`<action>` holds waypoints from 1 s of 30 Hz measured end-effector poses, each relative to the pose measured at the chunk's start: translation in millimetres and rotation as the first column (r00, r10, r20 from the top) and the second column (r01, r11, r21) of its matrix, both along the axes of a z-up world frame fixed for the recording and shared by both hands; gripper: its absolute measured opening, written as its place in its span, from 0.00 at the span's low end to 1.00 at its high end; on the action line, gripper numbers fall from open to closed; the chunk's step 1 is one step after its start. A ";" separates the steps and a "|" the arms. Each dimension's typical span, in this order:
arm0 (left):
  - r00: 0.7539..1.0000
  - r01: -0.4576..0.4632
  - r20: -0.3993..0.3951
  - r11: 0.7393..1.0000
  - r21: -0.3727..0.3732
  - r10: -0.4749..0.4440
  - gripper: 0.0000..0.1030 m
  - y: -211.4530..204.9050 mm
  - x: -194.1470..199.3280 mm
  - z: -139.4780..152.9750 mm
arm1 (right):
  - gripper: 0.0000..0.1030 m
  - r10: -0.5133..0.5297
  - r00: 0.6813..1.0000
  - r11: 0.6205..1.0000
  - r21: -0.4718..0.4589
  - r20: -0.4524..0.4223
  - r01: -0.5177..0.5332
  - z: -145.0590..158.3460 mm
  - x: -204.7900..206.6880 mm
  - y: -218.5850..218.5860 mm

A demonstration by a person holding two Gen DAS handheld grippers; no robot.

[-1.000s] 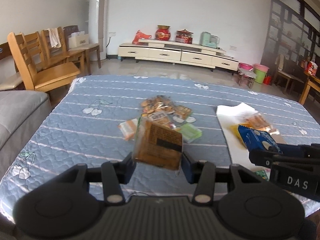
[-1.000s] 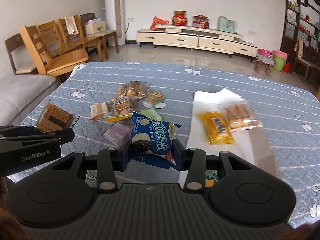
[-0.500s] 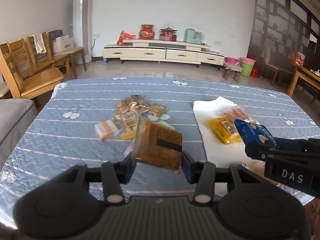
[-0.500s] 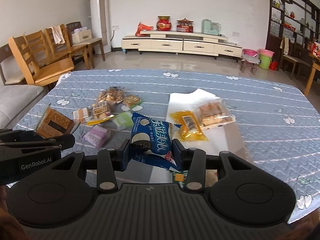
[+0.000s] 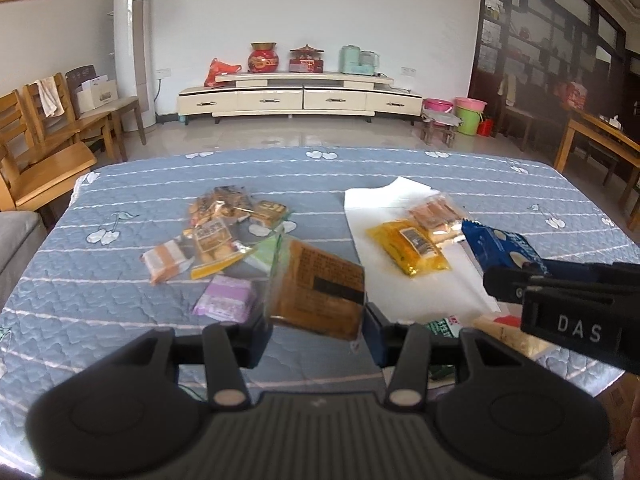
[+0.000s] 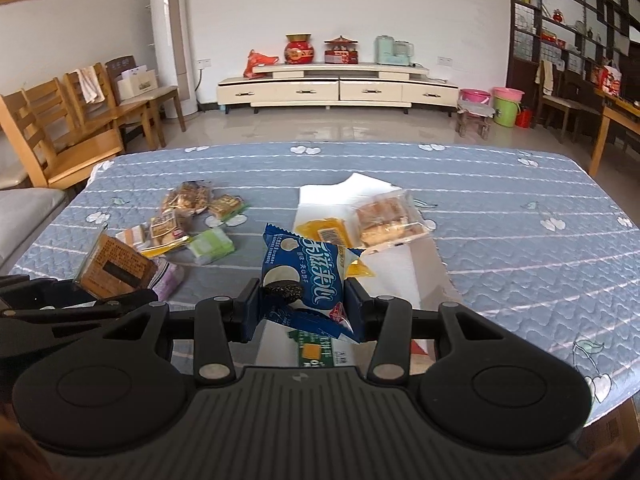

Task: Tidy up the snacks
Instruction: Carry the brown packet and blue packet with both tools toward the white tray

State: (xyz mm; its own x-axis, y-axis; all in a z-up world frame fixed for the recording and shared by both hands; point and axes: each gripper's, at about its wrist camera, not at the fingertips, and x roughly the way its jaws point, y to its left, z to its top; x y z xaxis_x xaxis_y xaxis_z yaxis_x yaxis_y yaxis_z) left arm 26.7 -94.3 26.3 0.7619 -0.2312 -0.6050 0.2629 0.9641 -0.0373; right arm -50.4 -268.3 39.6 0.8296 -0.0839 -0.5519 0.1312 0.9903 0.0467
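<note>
Several snacks [image 5: 218, 232] on blue quilted tablecloth [image 5: 120, 288]

White letters "DAS" stand on the black body of the right gripper [image 5: 576, 300], while the blue snack packet [image 6: 306, 276] it clamps carries large white Chinese characters too stylised to read.

Brown packet [image 5: 318, 290]: flat, clear-wrapped, dark label bar, held tilted above the blue quilted cloth [image 5: 120, 304]. Blue packet [image 6: 306, 280]: white lettering, cookie picture, held upright over the near end of the white sheet [image 6: 340, 196]. On that sheet: yellow packet [image 5: 408, 246] beside a clear pack of pale biscuits [image 6: 386, 218], touching. Left of the sheet, a loose cluster: purple packet [image 5: 225, 298], green packet [image 6: 211, 245], orange-striped packet [image 5: 165, 260], several small brown-gold packets [image 5: 218, 208].
</note>
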 end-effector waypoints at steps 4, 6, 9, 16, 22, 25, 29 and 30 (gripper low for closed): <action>1.000 0.013 -0.002 1.000 0.004 -0.013 0.46 -8.4 3.0 -0.1 | 0.52 -0.023 1.000 1.000 0.012 -0.001 0.023 -1.1 -0.9 -8.6; 1.000 0.021 -0.003 1.000 0.007 -0.021 0.46 -13.3 3.0 -0.2 | 0.52 -0.032 0.999 0.999 0.017 -0.003 0.032 -2.4 -0.9 -12.0; 0.999 0.040 -0.007 0.999 0.013 -0.040 0.46 -22.3 5.4 -2.0 | 0.52 -0.046 0.999 0.999 0.027 -0.006 0.046 -4.6 0.0 -17.5; 0.997 0.080 -0.013 0.997 0.021 -0.080 0.46 -42.3 9.7 -5.3 | 0.52 -0.075 0.997 0.996 0.037 -0.012 0.075 -8.3 3.3 -26.4; 0.995 0.097 -0.025 0.995 0.025 -0.096 0.46 -55.1 15.3 -9.5 | 0.52 -0.097 0.995 0.993 0.062 -0.024 0.098 -14.7 6.6 -41.6; 0.994 0.108 -0.029 0.994 0.030 -0.107 0.46 -61.3 18.0 -12.0 | 0.52 -0.111 0.993 0.991 0.070 -0.030 0.113 -16.8 10.1 -47.5; 0.992 0.123 -0.034 0.992 0.034 -0.121 0.46 -68.9 21.7 -14.0 | 0.52 -0.111 0.993 0.989 0.093 -0.032 0.114 -17.7 12.6 -50.5; 0.992 0.126 -0.035 0.992 0.033 -0.124 0.46 -70.9 22.8 -14.4 | 0.52 -0.113 0.993 0.989 0.097 -0.033 0.115 -18.9 13.0 -51.6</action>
